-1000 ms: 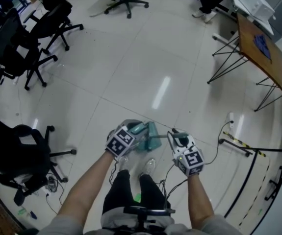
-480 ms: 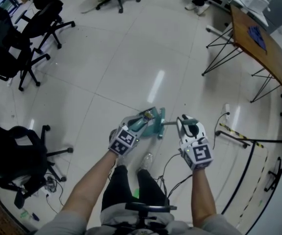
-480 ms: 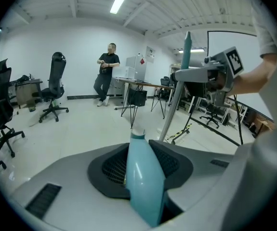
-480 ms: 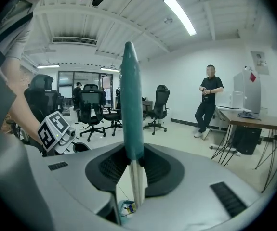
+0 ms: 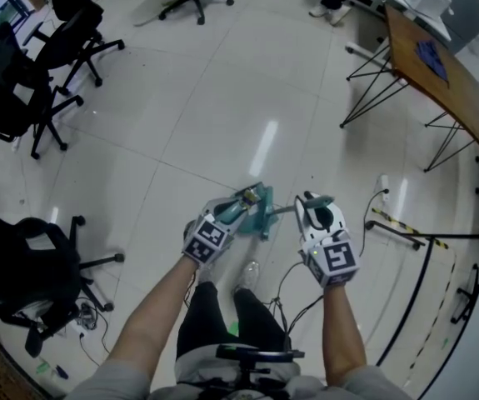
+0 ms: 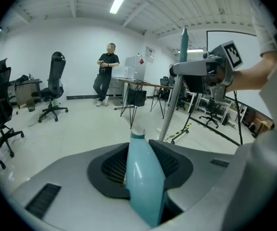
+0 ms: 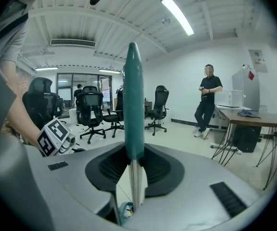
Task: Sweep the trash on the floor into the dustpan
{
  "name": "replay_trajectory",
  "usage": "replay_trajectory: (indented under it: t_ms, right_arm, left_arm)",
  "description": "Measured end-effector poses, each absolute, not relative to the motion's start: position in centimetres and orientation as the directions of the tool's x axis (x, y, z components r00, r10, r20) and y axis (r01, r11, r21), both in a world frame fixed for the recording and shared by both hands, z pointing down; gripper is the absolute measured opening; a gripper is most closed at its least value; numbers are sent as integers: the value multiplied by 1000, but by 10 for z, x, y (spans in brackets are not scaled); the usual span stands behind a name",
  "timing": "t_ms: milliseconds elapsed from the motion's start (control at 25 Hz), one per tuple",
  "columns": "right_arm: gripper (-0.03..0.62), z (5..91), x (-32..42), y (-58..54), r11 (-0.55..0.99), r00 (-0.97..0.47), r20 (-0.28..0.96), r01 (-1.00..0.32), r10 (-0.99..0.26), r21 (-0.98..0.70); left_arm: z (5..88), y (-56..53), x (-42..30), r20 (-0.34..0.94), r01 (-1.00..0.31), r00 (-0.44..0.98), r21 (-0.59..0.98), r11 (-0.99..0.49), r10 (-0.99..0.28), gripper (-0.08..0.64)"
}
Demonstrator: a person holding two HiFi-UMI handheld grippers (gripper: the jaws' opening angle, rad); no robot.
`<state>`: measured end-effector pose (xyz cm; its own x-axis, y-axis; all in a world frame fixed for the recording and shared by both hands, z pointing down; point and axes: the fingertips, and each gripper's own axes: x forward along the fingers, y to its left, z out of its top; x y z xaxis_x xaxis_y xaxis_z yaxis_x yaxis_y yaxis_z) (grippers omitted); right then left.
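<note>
In the head view my left gripper is shut on the pale teal handle of the dustpan, which hangs over the floor in front of my feet. A small yellowish bit shows at the pan's rear; I cannot tell what it is. My right gripper is shut on the broom handle, teal at the top with a silver pole below. The left gripper view shows the right gripper holding that pole upright. The broom head is hidden. No loose trash shows on the tiles.
Black office chairs stand along the left and at the back. A wooden table on thin metal legs is at the right. A cable and a yellow-black strip lie on the floor to my right. A person stands by the far tables.
The right gripper has lifted and moved farther from my body with the broom handle. The left gripper and dustpan have shifted slightly. Both grips are unchanged.
</note>
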<state>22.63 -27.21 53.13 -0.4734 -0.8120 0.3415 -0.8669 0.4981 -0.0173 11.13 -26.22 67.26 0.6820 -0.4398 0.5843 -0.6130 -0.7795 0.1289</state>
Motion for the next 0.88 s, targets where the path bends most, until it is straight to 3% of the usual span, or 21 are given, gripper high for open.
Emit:
replay_trajectory:
  t_ms: [880]
  right_arm:
    - [83,519,211,-273,539,-517,323,-842,-793,-27]
  left_arm:
    - [673,-262,112,594,-618,680,150,-772,-429,123]
